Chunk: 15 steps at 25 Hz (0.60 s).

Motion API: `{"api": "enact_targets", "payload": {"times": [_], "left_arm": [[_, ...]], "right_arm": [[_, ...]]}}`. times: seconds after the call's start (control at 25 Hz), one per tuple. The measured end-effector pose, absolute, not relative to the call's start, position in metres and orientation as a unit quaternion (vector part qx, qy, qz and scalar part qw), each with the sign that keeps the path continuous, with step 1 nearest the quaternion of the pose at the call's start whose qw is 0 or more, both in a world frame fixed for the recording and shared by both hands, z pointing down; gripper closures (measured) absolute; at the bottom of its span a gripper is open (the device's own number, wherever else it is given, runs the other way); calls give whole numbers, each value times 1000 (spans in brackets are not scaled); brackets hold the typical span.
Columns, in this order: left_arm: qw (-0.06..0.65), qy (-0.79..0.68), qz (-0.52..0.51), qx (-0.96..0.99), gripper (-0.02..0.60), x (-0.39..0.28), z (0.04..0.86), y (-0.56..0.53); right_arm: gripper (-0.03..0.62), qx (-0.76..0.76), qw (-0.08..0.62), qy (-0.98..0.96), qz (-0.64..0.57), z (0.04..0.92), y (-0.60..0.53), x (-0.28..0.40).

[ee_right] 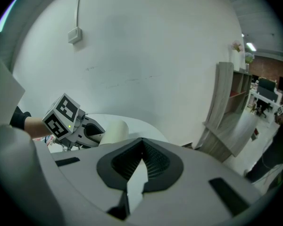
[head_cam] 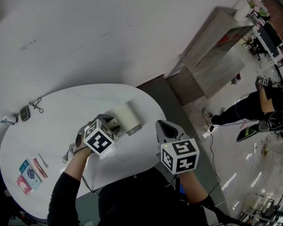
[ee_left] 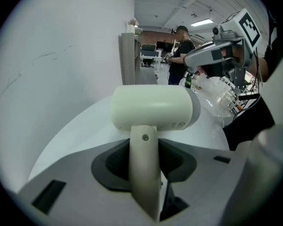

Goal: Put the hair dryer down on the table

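The cream hair dryer [head_cam: 127, 118] hangs over the middle of the round white table [head_cam: 61, 121]. My left gripper [head_cam: 111, 125] is shut on its handle. In the left gripper view the handle [ee_left: 144, 168] runs up between the dark pads, and the barrel [ee_left: 153, 108] lies crosswise above them, over the tabletop. Whether the barrel touches the table I cannot tell. My right gripper [head_cam: 164, 127] hovers at the table's near right edge, shut with nothing in it. Its own view shows its pads [ee_right: 153, 166] closed together, with the dryer [ee_right: 114, 131] and the left gripper [ee_right: 90, 133] beyond, to the left.
Coloured packets [head_cam: 30, 174] lie at the table's front left. A black clip [head_cam: 36, 105] and two small devices [head_cam: 23, 113] sit at its far left rim. A wooden shelf unit [head_cam: 217, 55] stands by the wall at right, and a person [head_cam: 254, 105] stands beyond it.
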State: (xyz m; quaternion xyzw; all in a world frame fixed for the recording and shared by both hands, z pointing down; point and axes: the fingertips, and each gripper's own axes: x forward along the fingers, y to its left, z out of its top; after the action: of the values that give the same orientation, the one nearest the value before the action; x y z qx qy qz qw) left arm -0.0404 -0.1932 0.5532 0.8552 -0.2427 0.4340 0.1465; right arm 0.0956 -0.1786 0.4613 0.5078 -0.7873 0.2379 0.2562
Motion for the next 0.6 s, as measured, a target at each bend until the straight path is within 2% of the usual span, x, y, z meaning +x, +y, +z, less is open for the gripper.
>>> {"api": "enact_targets", "payload": {"times": [0.6], "left_arm": [[149,-215,466,845,422,-37,568,-191]], "right_arm": [[592,503,261,-785,250,469,-185,100]]}}
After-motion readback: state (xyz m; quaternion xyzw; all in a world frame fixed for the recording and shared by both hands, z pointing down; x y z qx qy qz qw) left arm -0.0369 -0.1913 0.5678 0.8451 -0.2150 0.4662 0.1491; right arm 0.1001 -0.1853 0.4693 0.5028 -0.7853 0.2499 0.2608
